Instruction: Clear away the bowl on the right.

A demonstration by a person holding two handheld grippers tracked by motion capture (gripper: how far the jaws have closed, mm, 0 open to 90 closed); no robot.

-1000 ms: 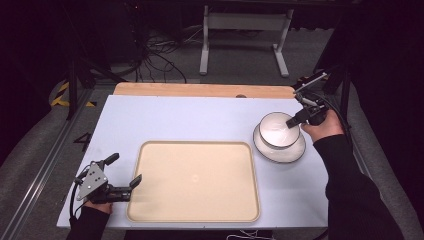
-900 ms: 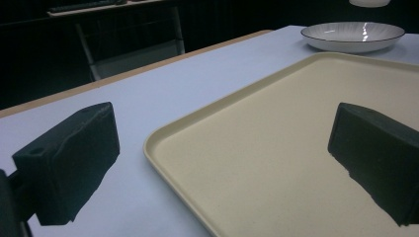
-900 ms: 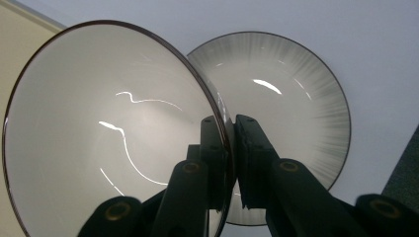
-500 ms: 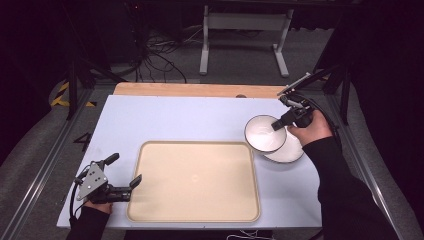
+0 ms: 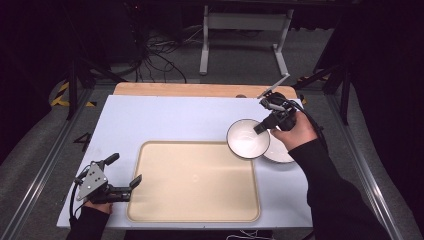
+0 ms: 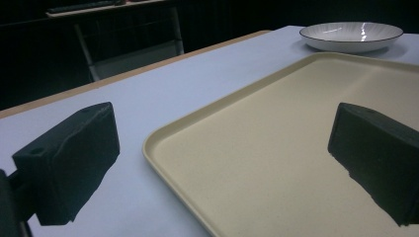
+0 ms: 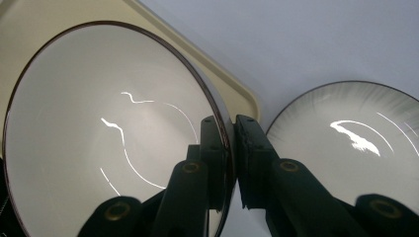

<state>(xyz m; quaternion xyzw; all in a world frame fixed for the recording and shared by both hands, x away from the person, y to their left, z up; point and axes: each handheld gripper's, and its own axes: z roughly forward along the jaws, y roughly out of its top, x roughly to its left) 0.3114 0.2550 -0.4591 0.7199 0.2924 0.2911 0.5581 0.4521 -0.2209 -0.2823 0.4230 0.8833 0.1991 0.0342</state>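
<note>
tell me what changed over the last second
The right gripper, shut on the bowl at its rim, has lifted it off the plate and carried it left, so it now hangs over the tray's far right corner. The plate, tray and open left gripper stayed put.

Your table (image 5: 165,120) is evenly lit from above, surroundings dark. Glare streaks on bowl (image 7: 113,138) & plate (image 7: 356,133); near jaws blur w/ soft edges.
</note>
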